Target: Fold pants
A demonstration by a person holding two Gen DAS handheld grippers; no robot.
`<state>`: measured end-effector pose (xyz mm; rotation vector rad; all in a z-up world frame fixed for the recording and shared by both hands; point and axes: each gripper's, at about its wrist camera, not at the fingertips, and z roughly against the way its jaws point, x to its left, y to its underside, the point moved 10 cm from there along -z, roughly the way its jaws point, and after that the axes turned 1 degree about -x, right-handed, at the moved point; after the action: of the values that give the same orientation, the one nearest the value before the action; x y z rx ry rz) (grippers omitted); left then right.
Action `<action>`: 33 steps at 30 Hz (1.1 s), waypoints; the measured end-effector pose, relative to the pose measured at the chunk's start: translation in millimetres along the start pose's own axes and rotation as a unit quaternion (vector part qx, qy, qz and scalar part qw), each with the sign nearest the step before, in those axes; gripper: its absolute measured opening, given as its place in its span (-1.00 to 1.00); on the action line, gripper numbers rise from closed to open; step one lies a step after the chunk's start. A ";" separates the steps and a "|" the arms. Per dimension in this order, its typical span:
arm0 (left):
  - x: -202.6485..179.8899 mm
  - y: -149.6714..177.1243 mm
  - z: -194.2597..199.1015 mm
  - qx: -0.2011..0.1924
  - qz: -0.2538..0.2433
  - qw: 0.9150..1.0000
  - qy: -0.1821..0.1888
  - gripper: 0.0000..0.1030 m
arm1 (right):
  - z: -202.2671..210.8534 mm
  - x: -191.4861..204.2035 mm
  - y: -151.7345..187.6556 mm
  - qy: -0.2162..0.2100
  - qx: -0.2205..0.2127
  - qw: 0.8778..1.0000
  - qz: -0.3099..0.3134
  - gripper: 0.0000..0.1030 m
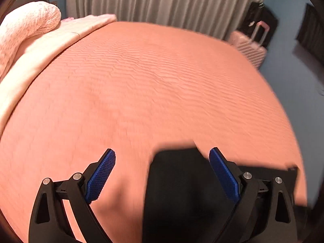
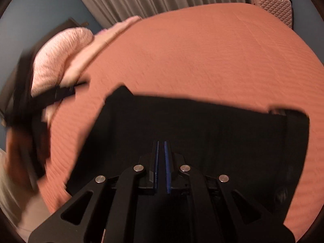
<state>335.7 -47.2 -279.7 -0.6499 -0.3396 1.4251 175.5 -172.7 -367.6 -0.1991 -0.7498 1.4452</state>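
Your black pants [image 2: 202,125] lie folded on the bed [image 2: 202,50], long axis left-right. Right gripper [image 2: 161,143] jaws nearly closed over them, grip unclear; left gripper [image 1: 162,158] jaws wide, empty.

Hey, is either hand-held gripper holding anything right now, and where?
The left hand-held gripper is open, holding nothing. The right hand-held gripper is nearly closed over the black fabric pants; a grip cannot be confirmed.

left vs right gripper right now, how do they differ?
The left gripper has jaws spread wide, the right gripper nearly closed. The left holds nothing, hovering at the black pants' edge; whether the right pinches cloth cannot be told. Both have blue ridged pads and hang above the orange bedspread.
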 end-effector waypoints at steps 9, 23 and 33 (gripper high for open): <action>24.0 -19.5 -104.5 0.119 -0.064 0.986 -0.097 0.73 | 13.8 -48.1 22.7 -0.068 -0.020 0.994 -0.085 -0.87; 26.7 6.4 -116.2 0.119 -0.001 0.990 -0.070 0.90 | 44.0 -84.6 21.5 -0.087 -0.068 0.986 -0.128 -0.87; -3.2 -2.5 -2.3 0.008 -0.020 1.000 -0.016 0.78 | 43.2 -67.5 -12.9 -0.110 -0.101 0.979 -0.142 -0.88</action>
<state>338.6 -50.8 -279.5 -0.6053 -0.3639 1.3997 165.1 -251.4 -350.7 -0.0831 -1.0628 1.1288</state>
